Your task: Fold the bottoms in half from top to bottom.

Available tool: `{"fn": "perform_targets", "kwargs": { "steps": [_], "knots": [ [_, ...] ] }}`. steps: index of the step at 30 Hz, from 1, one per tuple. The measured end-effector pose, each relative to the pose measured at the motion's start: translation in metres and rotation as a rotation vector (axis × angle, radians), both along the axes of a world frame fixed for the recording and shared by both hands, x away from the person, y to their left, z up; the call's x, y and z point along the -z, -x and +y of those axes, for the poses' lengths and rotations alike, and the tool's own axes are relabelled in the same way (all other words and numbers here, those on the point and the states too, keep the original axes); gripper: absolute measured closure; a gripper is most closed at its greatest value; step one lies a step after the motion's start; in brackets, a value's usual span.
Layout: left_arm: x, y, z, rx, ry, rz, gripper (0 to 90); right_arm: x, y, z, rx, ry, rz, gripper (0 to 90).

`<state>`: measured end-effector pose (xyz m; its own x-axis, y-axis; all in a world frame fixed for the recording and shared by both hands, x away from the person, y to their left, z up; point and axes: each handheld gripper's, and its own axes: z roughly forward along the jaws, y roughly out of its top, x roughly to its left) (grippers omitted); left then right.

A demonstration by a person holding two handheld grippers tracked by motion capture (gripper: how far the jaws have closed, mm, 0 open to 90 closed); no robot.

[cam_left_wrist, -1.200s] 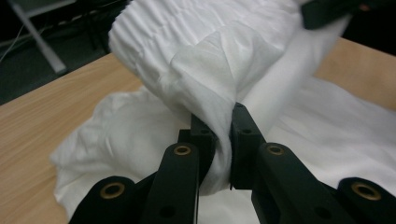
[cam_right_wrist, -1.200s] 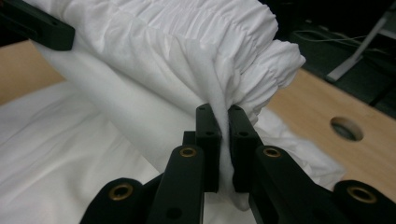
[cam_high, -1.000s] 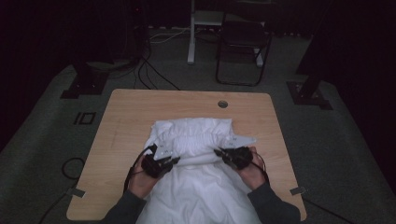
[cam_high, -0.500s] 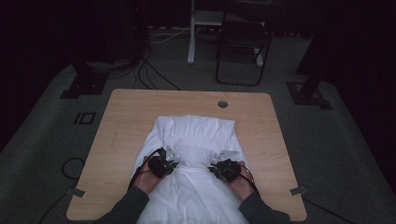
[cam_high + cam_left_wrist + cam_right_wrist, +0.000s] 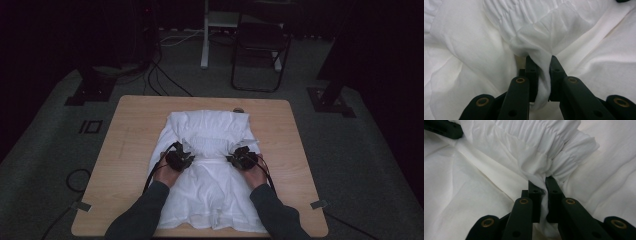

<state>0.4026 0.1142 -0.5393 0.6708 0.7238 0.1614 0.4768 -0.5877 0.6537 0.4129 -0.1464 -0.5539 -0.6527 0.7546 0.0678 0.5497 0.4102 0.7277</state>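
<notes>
Two tools pinching a white garment spread on the bench

The left tool (image 5: 540,75) is gripping a bunched fold of the white garment (image 5: 210,150), jaws clamped on the cloth; the right tool (image 5: 541,200) is clamping a fold beside the gathered band. The garment is lying mid-bench (image 5: 125,130). Each pinch looks thin, so uneven pulling could let cloth slip free or skew the fold.

Dim light falls on the surface (image 5: 125,150) in the high view, the room behind sinking into near-black. A white garment (image 5: 210,150) stands out brightly. In both tool views its folds look soft and slightly blurred.
</notes>
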Motion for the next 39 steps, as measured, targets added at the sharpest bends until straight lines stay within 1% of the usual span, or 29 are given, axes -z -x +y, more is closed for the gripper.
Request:
{"fn": "perform_targets", "kwargs": {
  "steps": [2, 3, 5, 7, 8, 10, 11, 13, 14, 16, 18, 19, 23, 25, 26, 28, 29, 30, 31, 32, 33, 34, 36, 37, 38, 39],
  "knots": [
    [-0.005, -0.003, 0.001, 0.012, -0.008, 0.005, 82.7, -0.002, -0.004, 0.000, -0.010, -0.006, -0.011, 85.4],
    [-0.010, -0.003, 0.003, 0.019, 0.001, 0.002, 82.9, -0.005, -0.004, -0.001, -0.013, -0.009, -0.013, 85.5],
    [-0.024, 0.001, 0.008, 0.026, 0.046, -0.013, 83.6, -0.016, -0.001, -0.004, -0.019, -0.029, -0.036, 85.6],
    [-0.042, 0.010, 0.011, 0.034, 0.086, -0.049, 83.9, -0.032, 0.004, -0.008, -0.025, -0.059, -0.078, 85.7],
    [-0.052, 0.016, 0.012, 0.042, 0.104, -0.076, 84.1, -0.041, 0.008, -0.009, -0.026, -0.069, -0.103, 85.7],
    [-0.073, 0.030, 0.016, 0.053, 0.163, -0.126, 84.2, -0.061, 0.018, -0.012, -0.037, -0.081, -0.169, 85.8],
    [-0.082, 0.038, 0.018, 0.062, 0.183, -0.150, 84.2, -0.070, 0.024, -0.014, -0.040, -0.093, -0.199, 85.8],
    [-0.097, 0.051, 0.021, 0.091, 0.209, -0.179, 84.2, -0.086, 0.037, -0.019, -0.058, -0.114, -0.245, 85.8],
    [-0.100, 0.057, 0.022, 0.102, 0.208, -0.186, 84.2, -0.092, 0.044, -0.020, -0.068, -0.119, -0.259, 85.8],
    [-0.098, 0.066, 0.022, 0.116, 0.204, -0.170, 84.1, -0.096, 0.056, -0.022, -0.086, -0.117, -0.260, 85.8],
    [-0.087, 0.071, 0.021, 0.124, 0.193, -0.135, 83.9, -0.090, 0.064, -0.023, -0.103, -0.090, -0.252, 85.7],
    [-0.079, 0.072, 0.020, 0.126, 0.192, -0.118, 83.8, -0.084, 0.067, -0.023, -0.108, -0.080, -0.239, 85.6],
    [-0.044, 0.072, 0.018, 0.120, 0.175, -0.028, 83.2, -0.051, 0.073, -0.023, -0.121, -0.059, -0.147, 85.5],
    [-0.027, 0.071, 0.017, 0.110, 0.158, 0.015, 83.1, -0.034, 0.074, -0.021, -0.126, -0.040, -0.103, 85.5],
    [-0.018, 0.070, 0.015, 0.105, 0.141, 0.036, 82.7, -0.026, 0.074, -0.020, -0.126, -0.030, -0.085, 85.4],
    [-0.002, 0.067, 0.013, 0.097, 0.109, 0.088, 79.1, -0.012, 0.074, -0.017, -0.128, -0.007, -0.051, 84.7],
    [0.003, 0.066, 0.014, 0.097, 0.113, 0.107, 75.1, -0.007, 0.074, -0.015, -0.128, 0.002, -0.033, 82.9],
    [0.004, 0.066, 0.017, 0.093, 0.144, 0.119, 71.9, -0.004, 0.073, -0.014, -0.126, 0.008, -0.017, 78.7],
    [0.002, 0.066, 0.019, 0.094, 0.167, 0.128, 69.3, -0.004, 0.072, -0.014, -0.117, 0.009, -0.001, 72.5],
    [-0.002, 0.067, 0.021, 0.090, 0.179, 0.129, 66.1, -0.006, 0.072, -0.016, -0.113, 0.002, 0.003, 65.7],
    [-0.010, 0.070, 0.024, 0.090, 0.194, 0.107, 63.6, -0.009, 0.073, -0.017, -0.109, -0.009, 0.007, 60.0],
    [-0.018, 0.073, 0.028, 0.094, 0.212, 0.087, 61.0, -0.015, 0.075, -0.021, -0.109, -0.033, -0.007, 54.9],
    [-0.032, 0.075, 0.036, 0.087, 0.246, 0.055, 57.9, -0.030, 0.079, -0.029, -0.115, -0.091, -0.038, 49.5],
    [-0.038, 0.074, 0.040, 0.075, 0.268, 0.035, 57.8, -0.038, 0.080, -0.034, -0.117, -0.129, -0.059, 48.3],
    [-0.042, 0.071, 0.044, 0.067, 0.277, 0.019, 61.5, -0.044, 0.080, -0.039, -0.114, -0.160, -0.082, 48.8],
    [-0.042, 0.071, 0.044, 0.067, 0.277, 0.019, 69.0, -0.044, 0.080, -0.039, -0.114, -0.160, -0.082, 48.8]
  ]
}}
